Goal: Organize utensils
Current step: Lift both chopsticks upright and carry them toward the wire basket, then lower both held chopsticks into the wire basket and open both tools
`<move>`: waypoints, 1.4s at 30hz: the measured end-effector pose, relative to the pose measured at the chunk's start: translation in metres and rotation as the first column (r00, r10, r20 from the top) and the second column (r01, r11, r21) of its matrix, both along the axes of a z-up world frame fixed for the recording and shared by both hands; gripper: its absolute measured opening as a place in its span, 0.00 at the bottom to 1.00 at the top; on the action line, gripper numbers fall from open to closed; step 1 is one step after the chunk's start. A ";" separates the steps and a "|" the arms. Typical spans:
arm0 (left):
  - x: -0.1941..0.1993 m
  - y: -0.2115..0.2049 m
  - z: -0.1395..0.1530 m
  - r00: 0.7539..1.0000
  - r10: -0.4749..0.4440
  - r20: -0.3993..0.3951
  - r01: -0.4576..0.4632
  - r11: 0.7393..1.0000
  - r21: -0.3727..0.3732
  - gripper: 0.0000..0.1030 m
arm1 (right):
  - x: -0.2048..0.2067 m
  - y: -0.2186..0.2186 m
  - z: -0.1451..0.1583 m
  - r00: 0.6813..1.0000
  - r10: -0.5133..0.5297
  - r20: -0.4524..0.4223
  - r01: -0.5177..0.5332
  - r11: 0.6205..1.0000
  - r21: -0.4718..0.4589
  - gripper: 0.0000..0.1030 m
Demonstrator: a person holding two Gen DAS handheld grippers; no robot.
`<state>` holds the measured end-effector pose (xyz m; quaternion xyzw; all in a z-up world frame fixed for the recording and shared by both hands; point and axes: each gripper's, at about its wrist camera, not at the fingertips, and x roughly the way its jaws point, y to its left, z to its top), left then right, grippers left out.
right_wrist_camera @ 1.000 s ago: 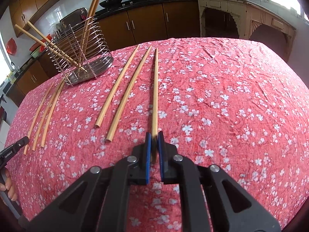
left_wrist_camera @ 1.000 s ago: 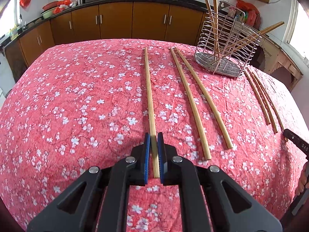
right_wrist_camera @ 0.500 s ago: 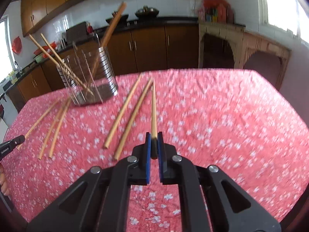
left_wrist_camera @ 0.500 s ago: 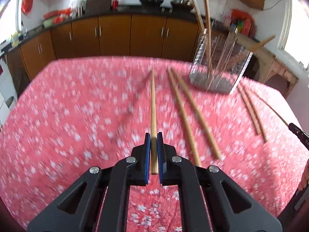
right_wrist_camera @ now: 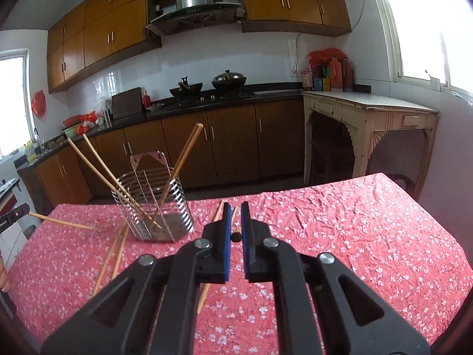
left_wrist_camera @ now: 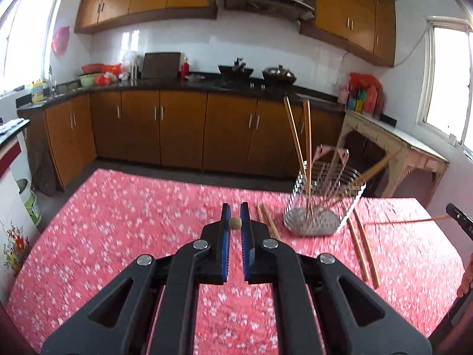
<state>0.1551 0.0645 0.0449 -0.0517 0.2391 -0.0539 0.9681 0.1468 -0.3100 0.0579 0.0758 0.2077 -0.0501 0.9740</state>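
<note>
Chopsticks were the business here: each claw pinched one by its near end, so that from the wrist cameras only the round butt showed between the blue pads. The left gripper (left_wrist_camera: 235,219) was pressed together on its chopstick (left_wrist_camera: 235,222), and the right gripper (right_wrist_camera: 235,222) likewise on the other chopstick (right_wrist_camera: 236,237), whose shaft also showed faintly at the far left of that view, held out by the other claw. Holding by the end seemed sensible: it left the whole length free to be tipped and dropped tip-first into the wire holder (right_wrist_camera: 153,207), which stood on the table with several chopsticks (right_wrist_camera: 183,159) already leaning out of it at different angles. Both claws pointed only gently downward, with the sticks carried clear above the cloth, probably so they could travel over the holder's rim. More loose chopsticks (left_wrist_camera: 362,245) lay flat on the cloth just beside the holder, and another pair (right_wrist_camera: 115,251) showed on its other side, so the job looked partly done. The table wore a red tablecloth (right_wrist_camera: 354,236) with small white blossoms, wrinkled in places, which might snag a thin stick slid along it. Around it was a kitchen: brown cabinets (left_wrist_camera: 177,130) under a dark counter, woks (right_wrist_camera: 207,85) on the stove, a range hood above, a pale side table (right_wrist_camera: 369,112) by a bright window.
</note>
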 end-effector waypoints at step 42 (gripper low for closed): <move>0.029 -0.013 0.032 0.997 0.023 0.074 -0.023 1.000 0.003 0.07 | 0.044 -0.001 0.030 0.994 -0.007 0.111 0.001 0.999 0.047 0.08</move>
